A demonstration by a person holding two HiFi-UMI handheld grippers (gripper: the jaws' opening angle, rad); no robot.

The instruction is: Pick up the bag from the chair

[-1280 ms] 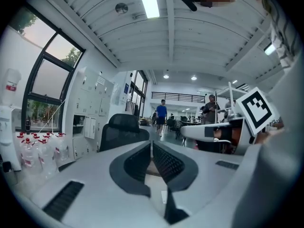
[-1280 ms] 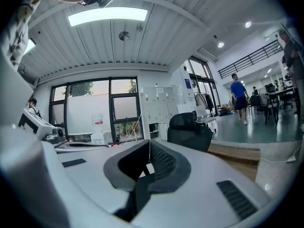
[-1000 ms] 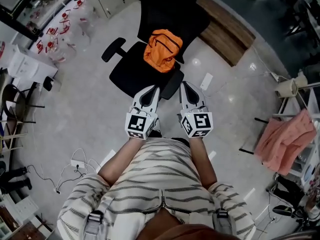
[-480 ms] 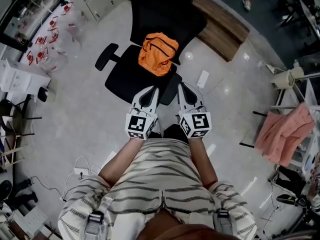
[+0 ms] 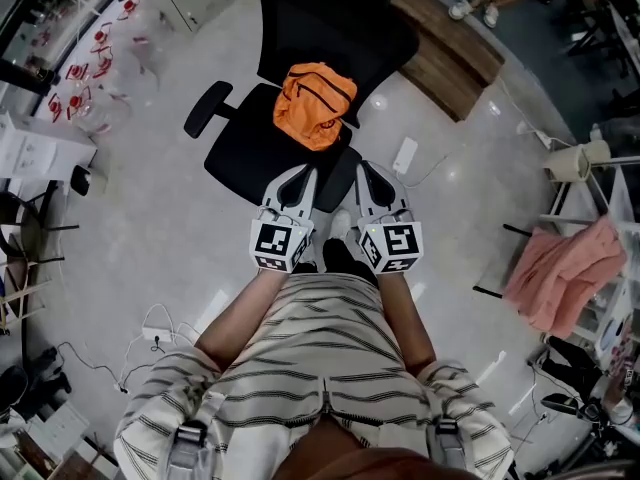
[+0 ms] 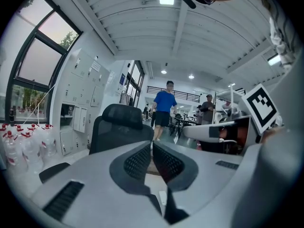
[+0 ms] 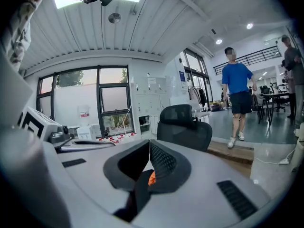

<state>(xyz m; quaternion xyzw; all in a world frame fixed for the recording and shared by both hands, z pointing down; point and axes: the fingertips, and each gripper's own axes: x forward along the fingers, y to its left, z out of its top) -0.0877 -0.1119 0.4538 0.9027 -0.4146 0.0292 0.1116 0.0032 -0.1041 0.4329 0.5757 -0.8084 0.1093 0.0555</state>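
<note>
Cream shirt (image 5: 325, 353) — dark stripes, white left gripper (image 5: 308, 176), white right gripper (image 5: 362, 171)

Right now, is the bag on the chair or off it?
On it. The orange bag lies at the back of the black chair seat, by the backrest, with nothing gripping it.
</note>
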